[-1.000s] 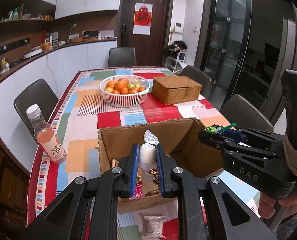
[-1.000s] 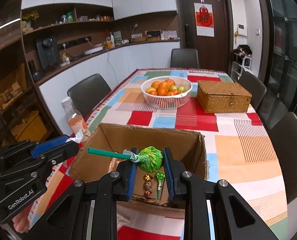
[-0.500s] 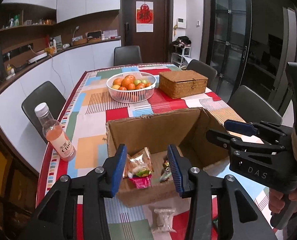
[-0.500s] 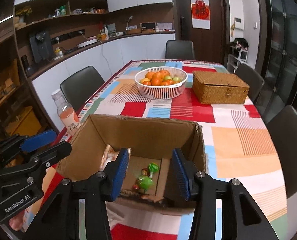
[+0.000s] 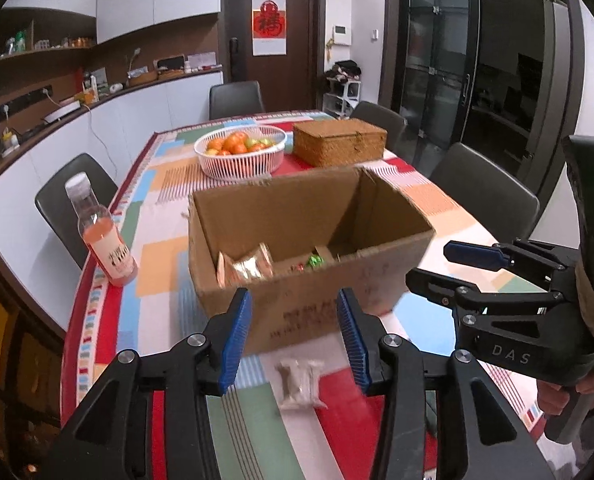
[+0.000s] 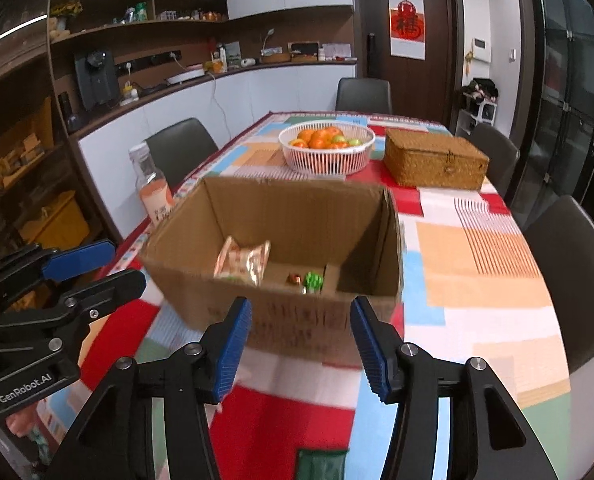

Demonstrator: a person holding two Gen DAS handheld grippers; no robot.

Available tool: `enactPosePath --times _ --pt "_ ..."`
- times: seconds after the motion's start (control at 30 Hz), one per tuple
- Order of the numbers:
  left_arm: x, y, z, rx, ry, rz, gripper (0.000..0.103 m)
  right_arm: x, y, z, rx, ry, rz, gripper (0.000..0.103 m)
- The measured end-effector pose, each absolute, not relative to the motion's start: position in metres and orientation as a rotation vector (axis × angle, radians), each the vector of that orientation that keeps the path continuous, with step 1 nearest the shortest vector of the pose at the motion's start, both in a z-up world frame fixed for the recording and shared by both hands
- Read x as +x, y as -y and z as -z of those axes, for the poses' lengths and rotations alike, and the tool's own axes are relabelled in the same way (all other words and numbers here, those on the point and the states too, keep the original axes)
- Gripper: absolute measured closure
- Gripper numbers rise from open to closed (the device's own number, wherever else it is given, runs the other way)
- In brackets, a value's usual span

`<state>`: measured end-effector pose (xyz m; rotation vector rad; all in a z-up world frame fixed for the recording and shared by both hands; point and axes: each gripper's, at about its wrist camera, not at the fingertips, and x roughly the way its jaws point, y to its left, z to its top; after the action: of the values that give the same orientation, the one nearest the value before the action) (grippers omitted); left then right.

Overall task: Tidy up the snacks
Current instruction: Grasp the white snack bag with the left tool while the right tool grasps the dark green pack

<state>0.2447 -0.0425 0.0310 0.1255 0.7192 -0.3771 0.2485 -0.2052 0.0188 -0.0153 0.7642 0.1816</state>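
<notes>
Two grippers, left gripper (image 5: 295, 336) and right gripper (image 6: 301, 346), hang empty with jaws apart near the box (image 5: 297, 240). One small clear packet (image 5: 300, 380) lies on the tablecloth just in front; a careless reach could shove the box.

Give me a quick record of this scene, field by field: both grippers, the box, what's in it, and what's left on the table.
left gripper: open, empty
right gripper: open, empty
cardboard box: open-topped, on the patterned tablecloth
in box: foil snack packet, green lollipop
outside box: clear wrapped snack lying in front of it
nearby: drink bottle, fruit basket, wicker box
</notes>
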Motion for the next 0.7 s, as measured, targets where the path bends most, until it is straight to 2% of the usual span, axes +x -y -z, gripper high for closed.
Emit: enactPosePath --times 0.1,0.7 --pt "0.236 0.041 -0.021 0.127 -0.741 0.375 0.055 0.238 0.206 -0.007 -0.016 -0.799 -0.18 0.05" --pt "0.202 0.052 0.054 0.238 -0.926 0.395 0.053 0.194 0.22 0.075 -0.025 -1.074 -0.125 0.05"
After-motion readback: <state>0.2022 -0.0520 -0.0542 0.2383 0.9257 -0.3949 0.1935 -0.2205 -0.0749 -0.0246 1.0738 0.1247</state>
